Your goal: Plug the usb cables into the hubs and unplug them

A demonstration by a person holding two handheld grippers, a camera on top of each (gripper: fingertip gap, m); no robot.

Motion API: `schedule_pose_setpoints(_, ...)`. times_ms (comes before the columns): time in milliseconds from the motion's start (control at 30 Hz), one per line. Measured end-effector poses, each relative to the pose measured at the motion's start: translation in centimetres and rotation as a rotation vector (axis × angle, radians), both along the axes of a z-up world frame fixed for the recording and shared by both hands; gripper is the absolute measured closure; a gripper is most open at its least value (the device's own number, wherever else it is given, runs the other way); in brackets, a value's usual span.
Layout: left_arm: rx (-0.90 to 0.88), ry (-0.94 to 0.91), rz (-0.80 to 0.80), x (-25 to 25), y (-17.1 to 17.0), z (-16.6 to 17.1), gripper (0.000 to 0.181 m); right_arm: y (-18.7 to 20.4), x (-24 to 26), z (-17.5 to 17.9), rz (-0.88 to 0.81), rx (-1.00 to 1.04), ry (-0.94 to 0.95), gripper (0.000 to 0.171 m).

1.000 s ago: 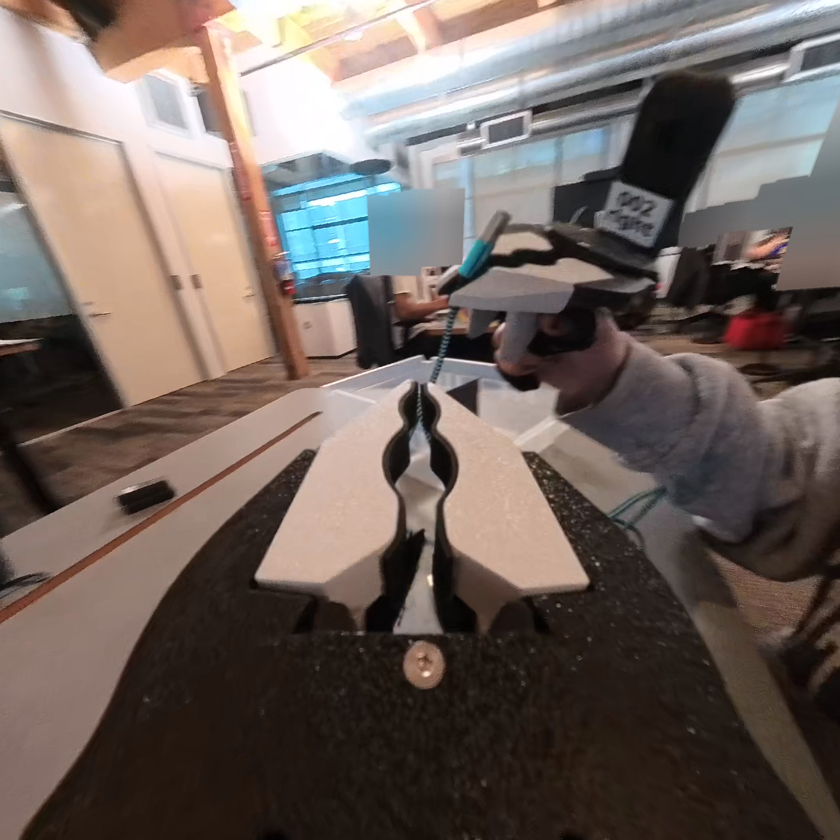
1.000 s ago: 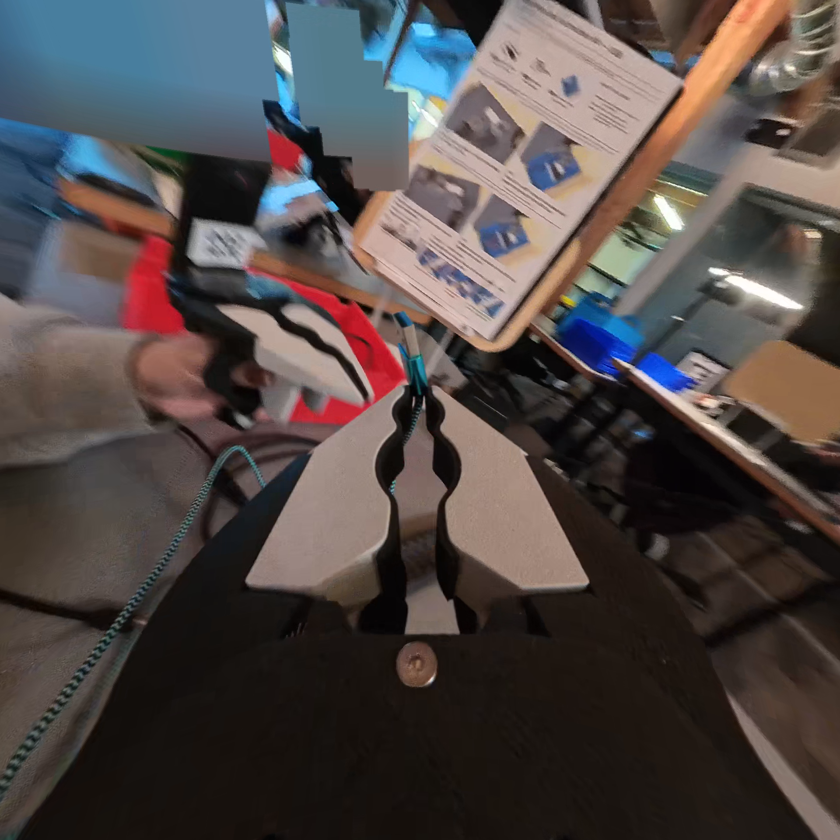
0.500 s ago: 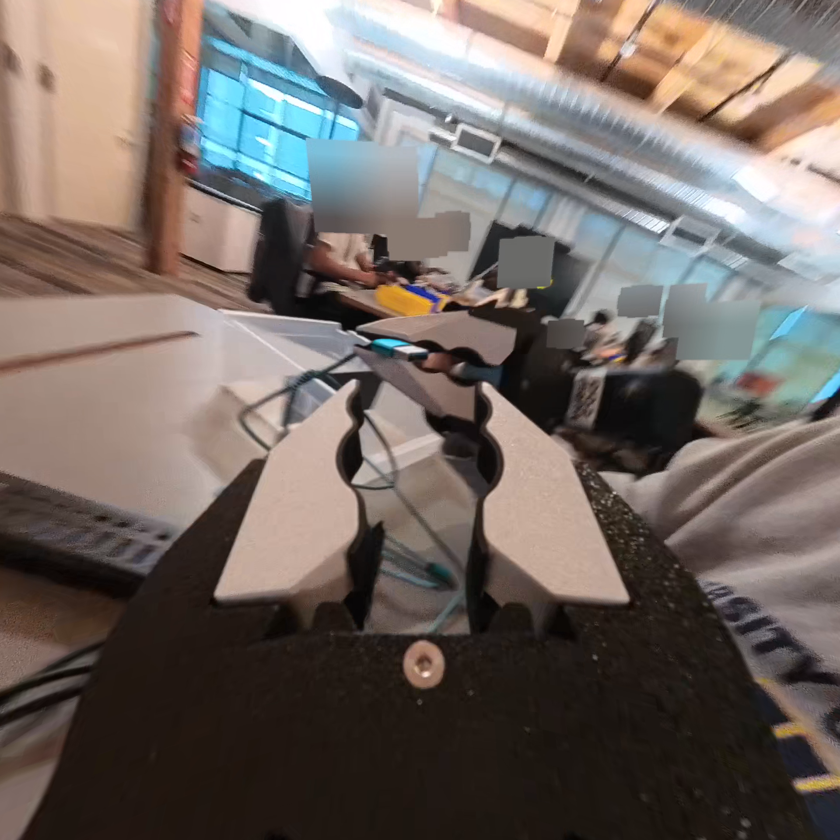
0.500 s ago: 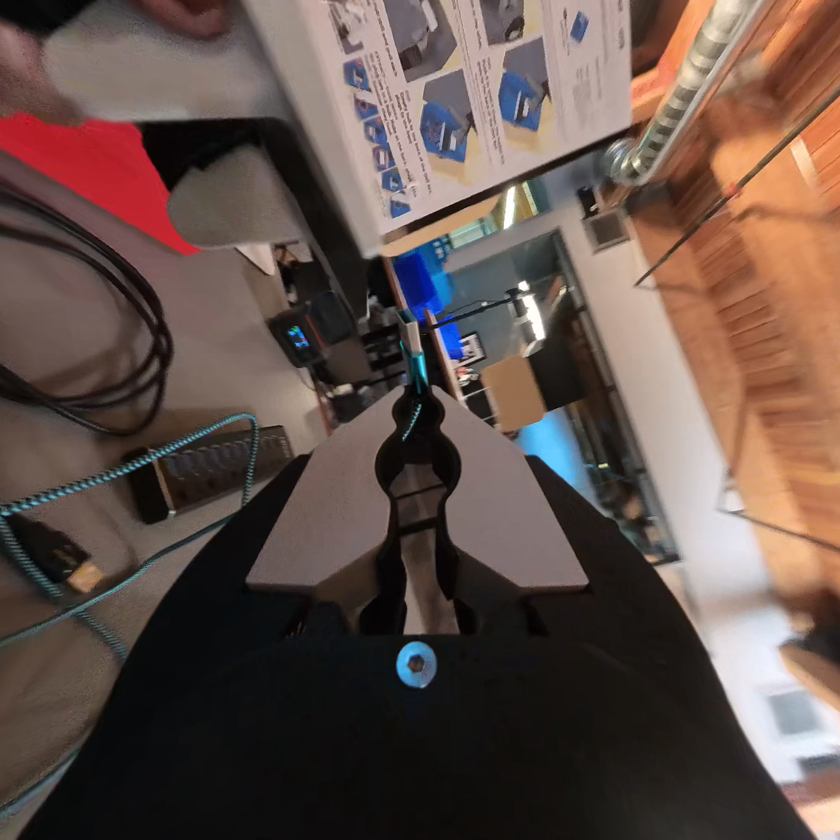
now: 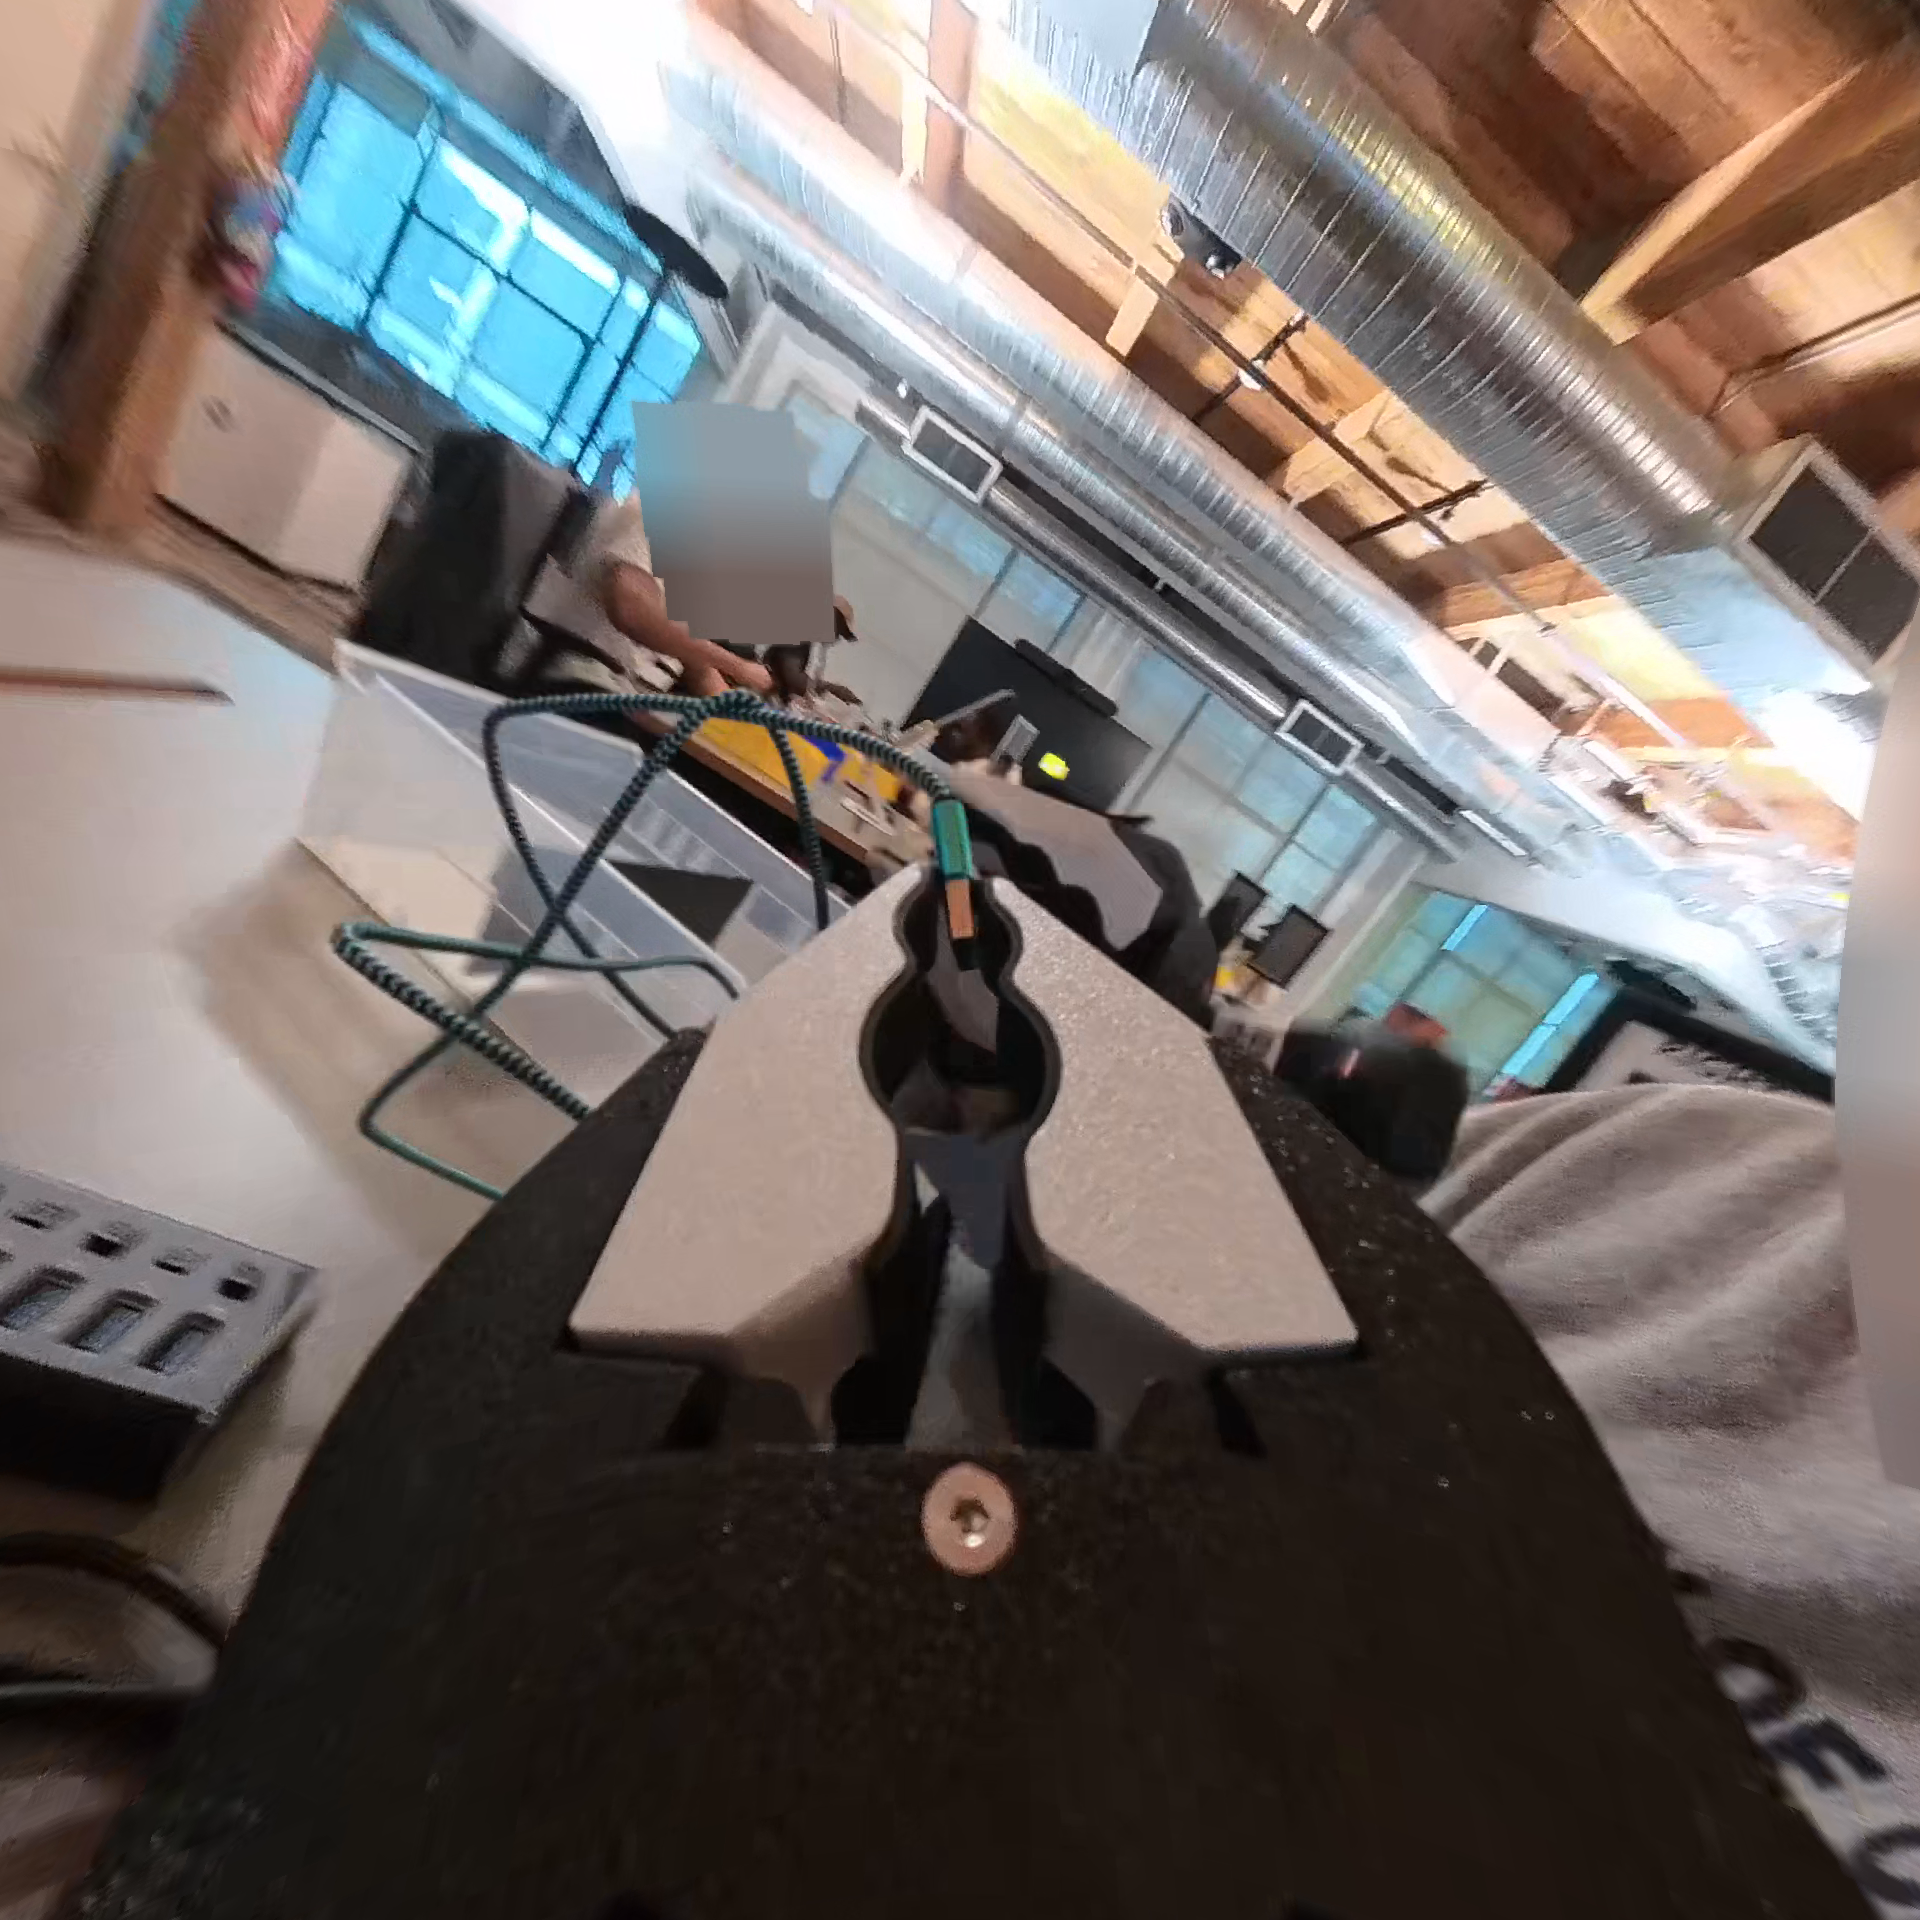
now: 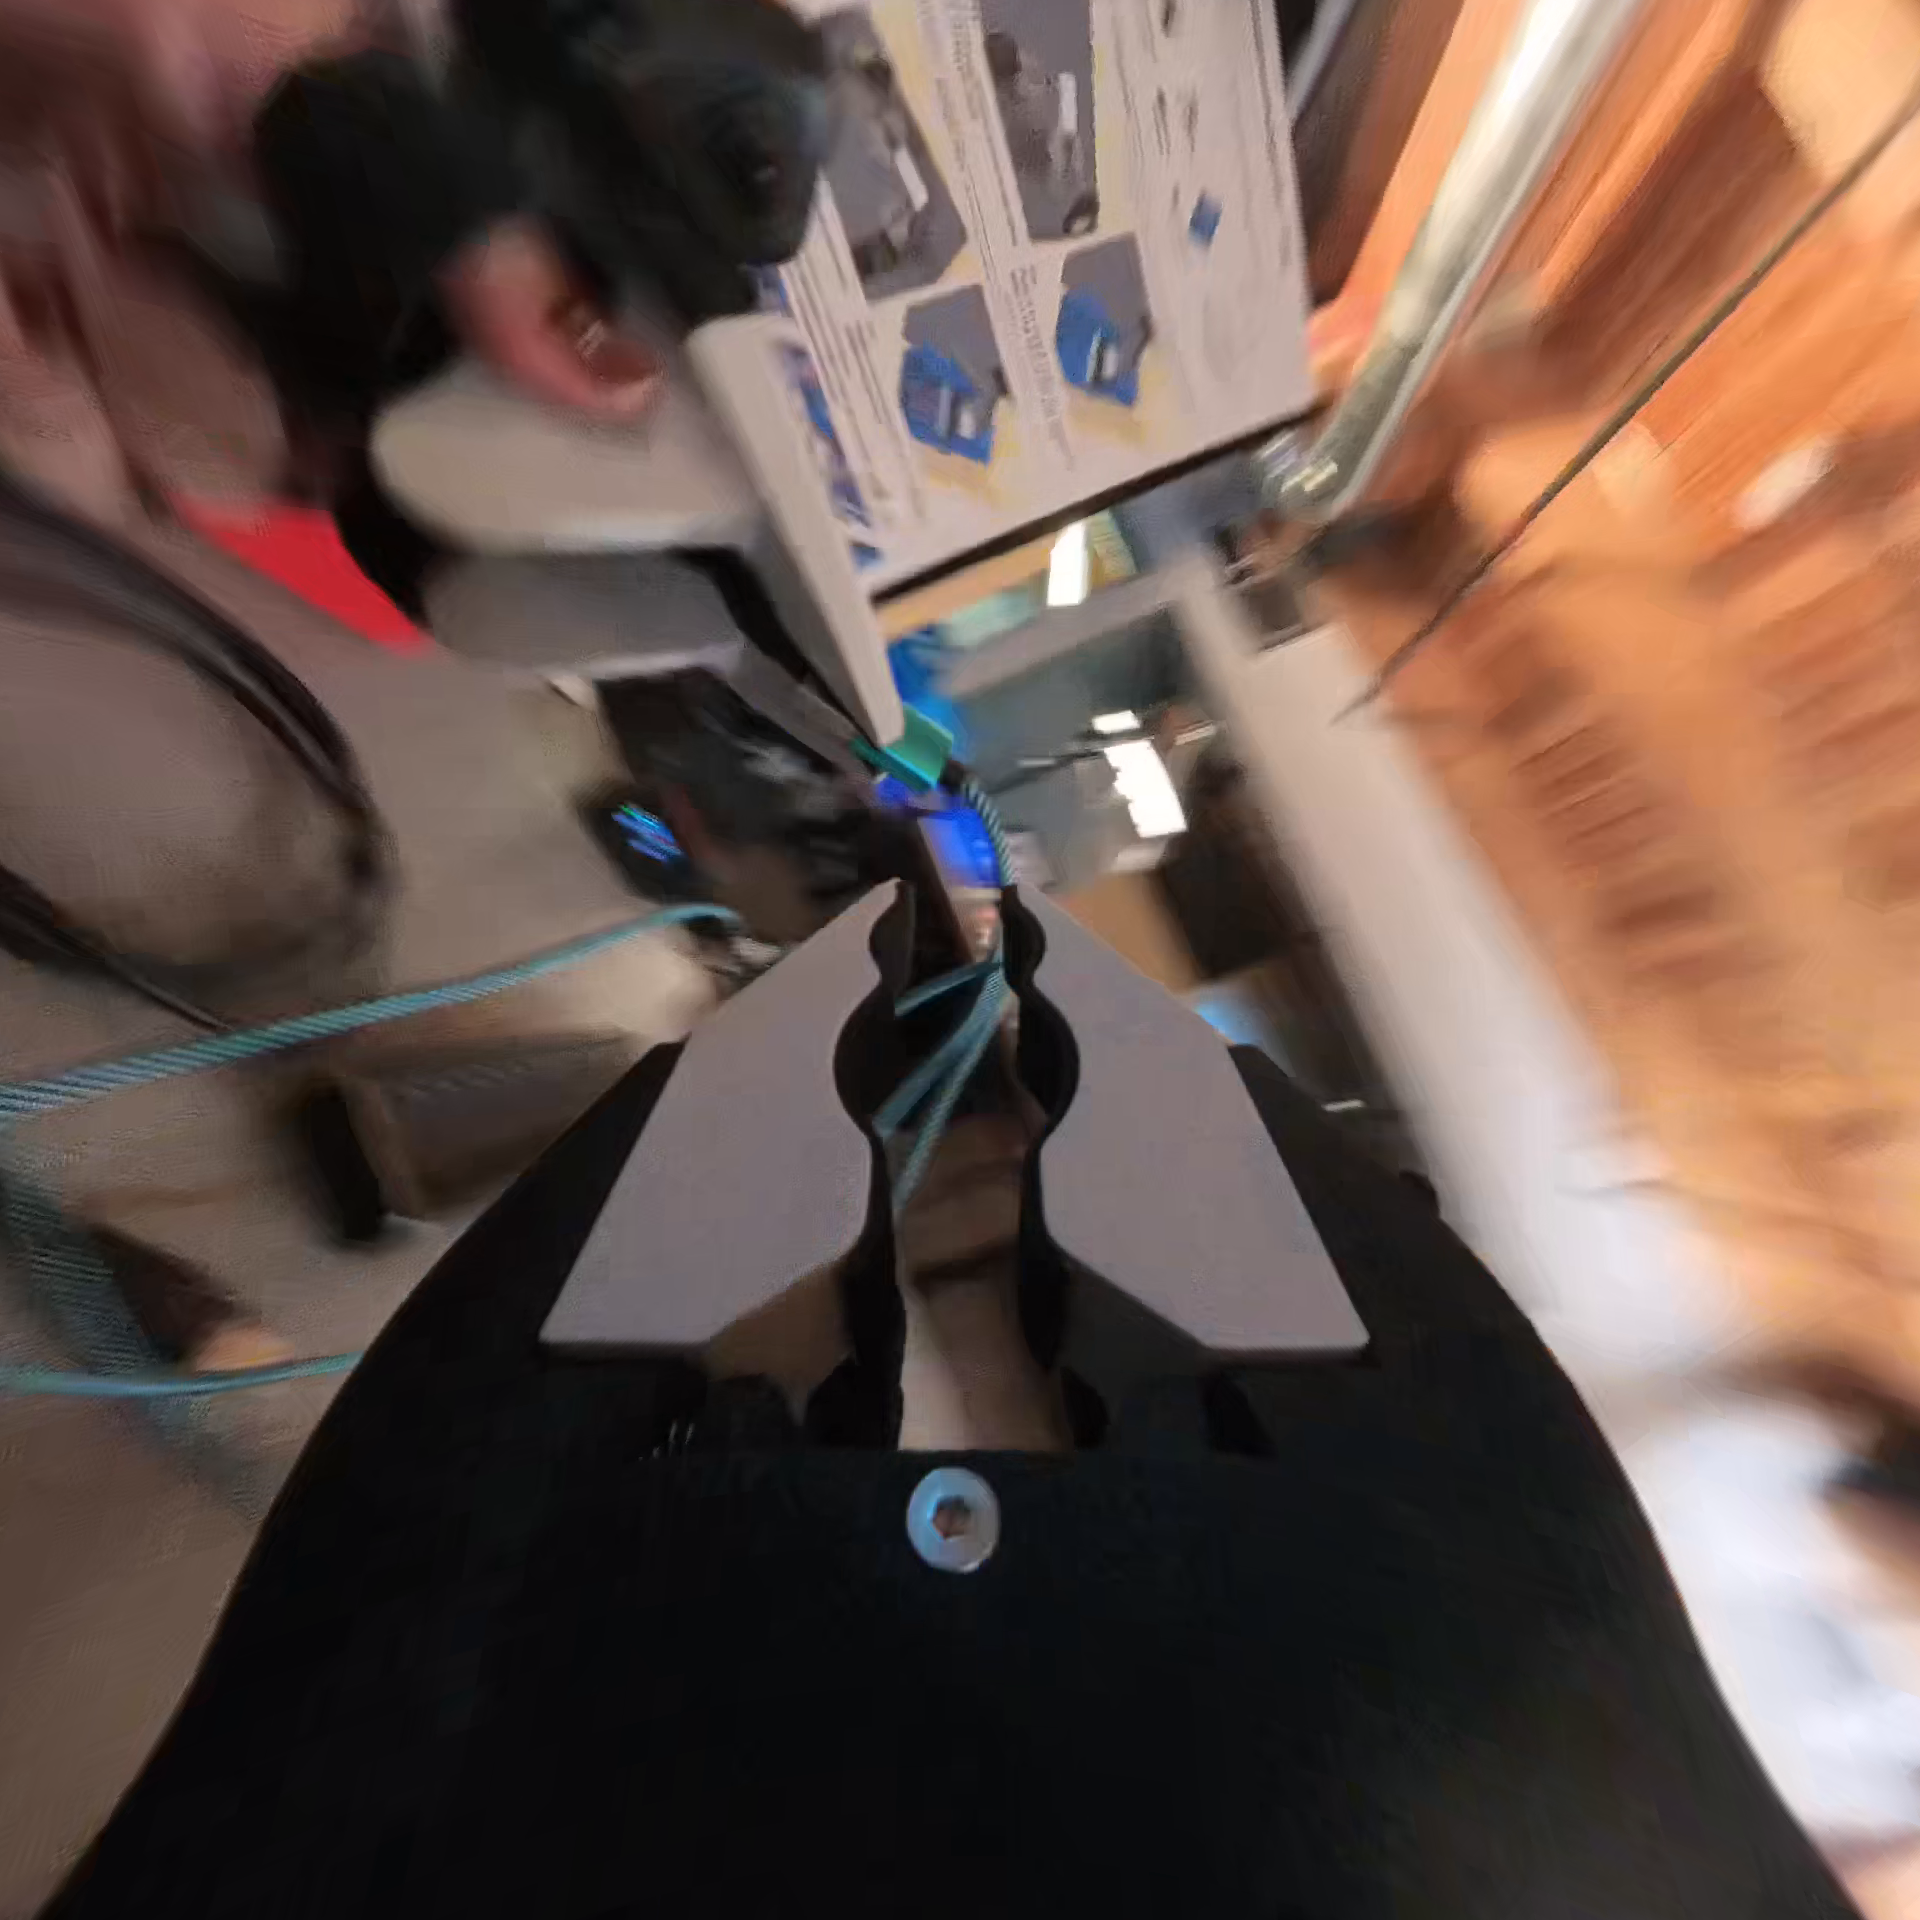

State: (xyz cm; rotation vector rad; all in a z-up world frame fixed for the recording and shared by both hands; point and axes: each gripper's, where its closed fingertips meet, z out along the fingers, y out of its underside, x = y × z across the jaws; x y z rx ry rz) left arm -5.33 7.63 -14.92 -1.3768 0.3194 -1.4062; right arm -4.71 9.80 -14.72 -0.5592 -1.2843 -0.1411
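1. Watching the plug (image 5: 951,862) of the usb cable (image 5: 468,1029), I see it has changed hands: half a second ago it sat pinched in the right gripper (image 6: 951,904), and now it sits at the very tips of the left gripper (image 5: 956,904), which has closed on it
2. The left fingers stood wide apart half a second ago; in the left wrist view they now meet around the plug's copper-coloured end, with the teal shell sticking out past them
3. The right gripper has let go: its jaws stand slightly parted, and only slack cable runs loosely through the gap, though that view is badly blurred
4. Both grippers are up in the air, tip to tip, well above the table (image 5: 156,1039); the rest of the cable arcs away from the plug and loops down onto the table surface
5. The grey hub (image 5: 125,1309) lies low at the left of the left wrist view, ports facing up, well apart from the plug
6. I judge this hand-over re-seats the plug for insertion, so the left gripper should carry it down to a port
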Motion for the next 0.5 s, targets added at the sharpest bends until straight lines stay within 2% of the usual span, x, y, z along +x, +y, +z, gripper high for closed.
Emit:
schedule_pose_setpoints(133,0.186,0.111,0.129,-0.7,-0.1,0.9,0.177,-2.6,-0.4,-0.3,0.502,-1.097,0.149,0.155)
schedule_pose_setpoints(200,0.258,0.169,0.150,-0.2,-0.2,0.9,0.177,-2.5,-0.7,0.2,0.661,-1.476,0.221,0.148)
schedule_pose_setpoints(267,0.285,0.191,0.161,0.2,-0.1,0.9,0.177,-2.0,-1.2,0.1,0.721,-1.641,0.249,0.145)
schedule_pose_setpoints(367,0.274,0.205,0.142,0.3,0.2,0.3,0.177,-2.1,-1.2,1.6,0.871,-1.739,0.304,0.152)
schedule_pose_setpoints(433,0.270,0.221,0.144,0.4,0.5,-0.1,0.177,-1.8,-1.5,1.4,0.870,-1.767,0.284,0.153)
schedule_pose_setpoints(467,0.270,0.214,0.134,0.4,0.5,-0.1,0.178,-1.7,-1.6,1.1,0.867,-1.785,0.263,0.164)
schedule_pose_setpoints(500,0.255,0.206,0.121,0.4,0.5,-0.1,0.177,-1.5,-1.6,0.9,0.869,-1.799,0.248,0.166)
